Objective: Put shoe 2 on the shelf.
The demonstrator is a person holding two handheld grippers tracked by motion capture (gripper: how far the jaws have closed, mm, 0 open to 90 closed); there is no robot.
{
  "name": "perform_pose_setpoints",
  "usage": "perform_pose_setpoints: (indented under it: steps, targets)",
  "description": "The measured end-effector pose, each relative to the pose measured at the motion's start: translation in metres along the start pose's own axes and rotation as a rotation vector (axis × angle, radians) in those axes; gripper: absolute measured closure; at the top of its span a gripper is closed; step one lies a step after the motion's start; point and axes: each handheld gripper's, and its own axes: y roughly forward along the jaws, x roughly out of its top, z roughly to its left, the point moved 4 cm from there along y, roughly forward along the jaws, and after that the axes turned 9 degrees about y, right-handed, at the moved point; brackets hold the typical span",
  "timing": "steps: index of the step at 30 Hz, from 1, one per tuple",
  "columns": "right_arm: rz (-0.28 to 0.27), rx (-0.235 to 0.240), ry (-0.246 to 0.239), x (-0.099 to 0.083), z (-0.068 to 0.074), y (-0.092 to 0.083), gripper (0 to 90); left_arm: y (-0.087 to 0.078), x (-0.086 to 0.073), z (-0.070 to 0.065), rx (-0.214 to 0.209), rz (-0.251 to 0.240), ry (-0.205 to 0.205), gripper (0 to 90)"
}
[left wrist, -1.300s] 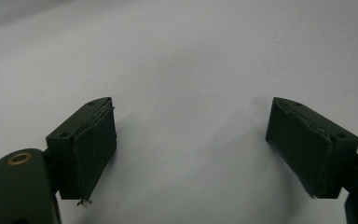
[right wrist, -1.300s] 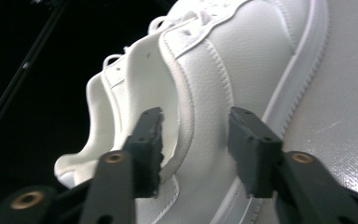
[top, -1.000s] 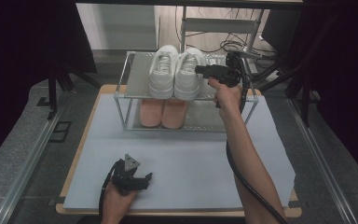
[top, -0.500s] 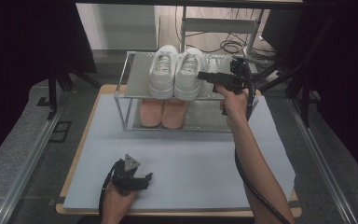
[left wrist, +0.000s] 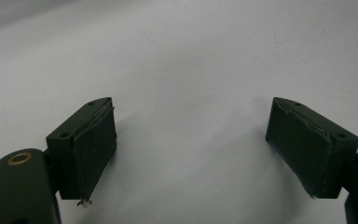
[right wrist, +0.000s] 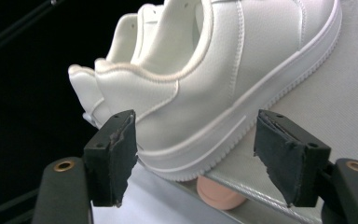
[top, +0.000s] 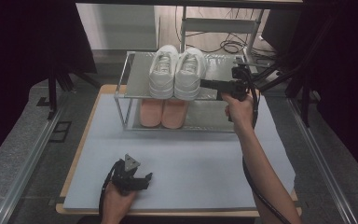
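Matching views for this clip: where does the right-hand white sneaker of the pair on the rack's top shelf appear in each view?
High view: right white sneaker at top centre on the rack, just left of the right gripper.
Right gripper view: it lies across the centre, beyond the open jaws.
Left gripper view: not in it.
Shared landmark: the peach slippers on the lower shelf.

My table [top: 88, 154] fills the lower middle of the frame, a wooden board with a pale grey mat [top: 191, 163] laid over it. Grey carpet [top: 23, 149] lies along both sides, crossed by metal rails [top: 28, 163] running toward the bottom corners. Black curtains [top: 23, 56] close off the upper left and upper right. Top centre, a light wall panel [top: 116, 28] stands beside a wooden floor [top: 168, 28] with a tangle of black cables [top: 230, 45]. Dark tripod legs [top: 56, 88] stand at left.
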Motion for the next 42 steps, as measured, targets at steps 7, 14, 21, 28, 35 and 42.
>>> perform_pose_setpoints:
  steps: [7,14,21,28,35,42]
  targets:
    - [0.021,-0.011,-0.054,-0.009,-0.003,-0.003,26.2,0.0,0.0,0.0,-0.001,0.0,0.0,15.9]
    - [0.058,-0.028,-0.168,-0.022,-0.001,-0.004,19.1,0.0,0.0,0.0,-0.001,0.002,0.0,15.9]
    - [0.081,-0.029,-0.26,-0.038,0.001,-0.006,14.8,0.0,0.0,0.0,-0.001,-0.002,-0.003,15.9]
    - [0.094,-0.042,-0.347,-0.053,0.002,-0.014,12.9,0.0,0.0,0.0,0.001,-0.003,-0.004,15.9]
    - [0.127,-0.059,-0.445,-0.071,0.004,-0.022,6.4,0.0,0.0,0.0,0.001,-0.002,-0.003,15.9]
    - [0.153,-0.062,-0.486,-0.096,0.001,-0.02,0.0,0.0,0.0,0.0,0.001,-0.003,-0.003,15.9]
